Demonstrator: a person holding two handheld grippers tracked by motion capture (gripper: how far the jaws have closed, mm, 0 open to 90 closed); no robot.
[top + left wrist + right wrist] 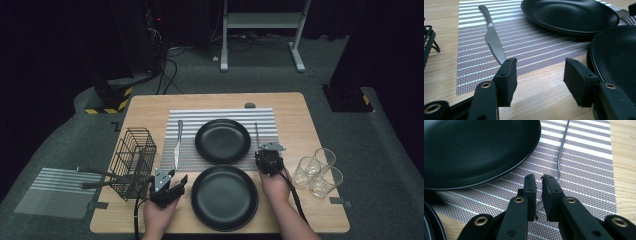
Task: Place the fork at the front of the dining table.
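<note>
On the striped mat (220, 116), right of the far plate (222, 141), the right gripper (538, 192) has its jaws closed on the fork (560, 157), whose handle runs away across the mat. Left gripper (539, 75) rests on the bare table (295, 120) with jaws apart and nothing between them, the knife (494, 41) just ahead and the near plate (616, 57) beside its right jaw.

In the right gripper view the fork (561, 155) runs down behind the right tool (538, 185), its lower end hidden between the black jaws; the far plate (474, 152) is cut off at the top and left edges. In the left gripper view the near plate (616, 60) is cut by the right edge, the wire basket (427, 42) by the left
</note>
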